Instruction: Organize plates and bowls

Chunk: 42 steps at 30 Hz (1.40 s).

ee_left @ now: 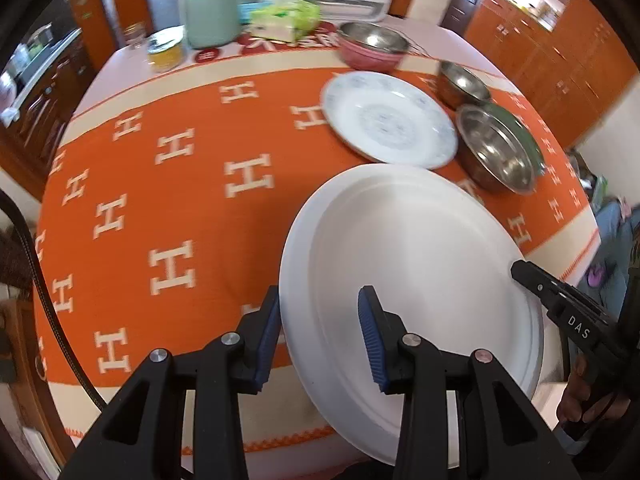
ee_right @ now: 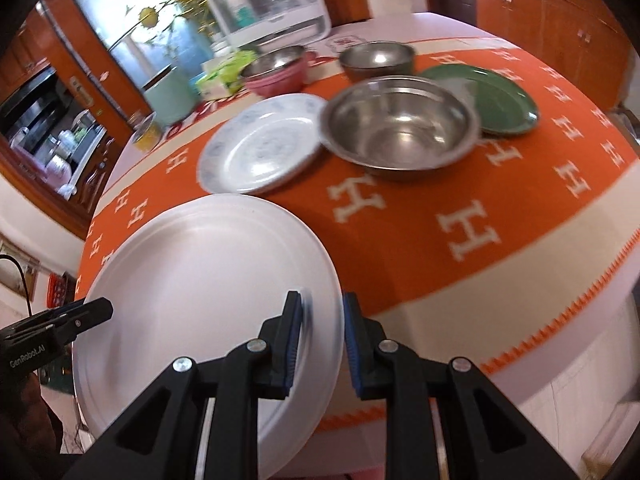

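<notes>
We are holding the white plate (ee_left: 412, 276) tilted above the table's near edge, the left gripper (ee_left: 320, 332) and right gripper (ee_right: 320, 340) each narrowly closed on opposite rims. Risk: unequal pull is likely to twist it loose. Beyond, the patterned plate (ee_right: 260, 148) is touching the steel bowl (ee_right: 400, 128); a low approach could strike either.

We count three plates on the orange cloth (ee_right: 400, 240): a plain white plate (ee_right: 200, 280) at seven o'clock, a blue-patterned plate (ee_right: 260, 148) at eleven, a green plate (ee_right: 500, 100) at one. We count four bowls: three steel bowls (ee_right: 400, 128), one sitting inside the single pink bowl (ee_right: 276, 80) at twelve.
</notes>
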Available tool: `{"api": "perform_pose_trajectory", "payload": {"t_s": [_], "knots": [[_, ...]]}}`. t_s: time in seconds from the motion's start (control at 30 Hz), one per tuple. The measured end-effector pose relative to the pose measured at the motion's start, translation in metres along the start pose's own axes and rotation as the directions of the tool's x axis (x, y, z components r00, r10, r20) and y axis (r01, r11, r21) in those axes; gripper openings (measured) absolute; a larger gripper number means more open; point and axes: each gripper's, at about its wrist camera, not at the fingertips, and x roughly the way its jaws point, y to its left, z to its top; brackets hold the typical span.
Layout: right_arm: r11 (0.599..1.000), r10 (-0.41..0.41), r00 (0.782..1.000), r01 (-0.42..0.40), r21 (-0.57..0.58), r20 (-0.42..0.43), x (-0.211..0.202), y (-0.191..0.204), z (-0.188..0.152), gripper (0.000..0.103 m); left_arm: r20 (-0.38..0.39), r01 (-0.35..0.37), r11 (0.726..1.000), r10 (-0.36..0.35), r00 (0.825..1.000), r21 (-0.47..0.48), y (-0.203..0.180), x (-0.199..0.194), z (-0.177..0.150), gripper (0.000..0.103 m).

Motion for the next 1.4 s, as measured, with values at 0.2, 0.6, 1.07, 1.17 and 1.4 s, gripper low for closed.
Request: {"api": "perform_pose_trajectory", "payload": {"t_s": [0.2, 0.6, 1.07, 1.17, 1.4], "knots": [[0.997, -0.038, 0.999, 0.036, 0.061, 0.02, -0.012, -0.03, -0.009, 0.021, -0.015, 0.018, 0.997, -0.017, 1.0, 0.08, -0.035, 0.007, 0.004, 0.036], [0.992, -0.11, 0.994, 0.109, 0.072, 0.012, -0.024, -0.077, -0.011, 0.021, -0.061, 0.016, 0.988, -0.007, 0.998, 0.157, -0.093, 0.029, 0.004, 0.036], [0.988, -0.147, 0.989, 0.147, -0.056, -0.009, -0.011, -0.104, 0.002, 0.024, -0.091, -0.036, 0.993, 0.046, 0.995, 0.115, -0.128, 0.064, -0.005, 0.037], [0.987, -0.134, 0.991, 0.132, -0.086, -0.011, -0.006, -0.108, 0.005, 0.024, -0.109, -0.039, 0.997, 0.046, 0.993, 0.07, -0.127, 0.07, -0.006, 0.037], [0.985, -0.104, 0.994, 0.1, -0.141, -0.023, 0.001, -0.111, 0.008, 0.025, -0.09, -0.093, 0.995, 0.095, 0.991, 0.019, -0.131, 0.075, -0.013, 0.037]]}}
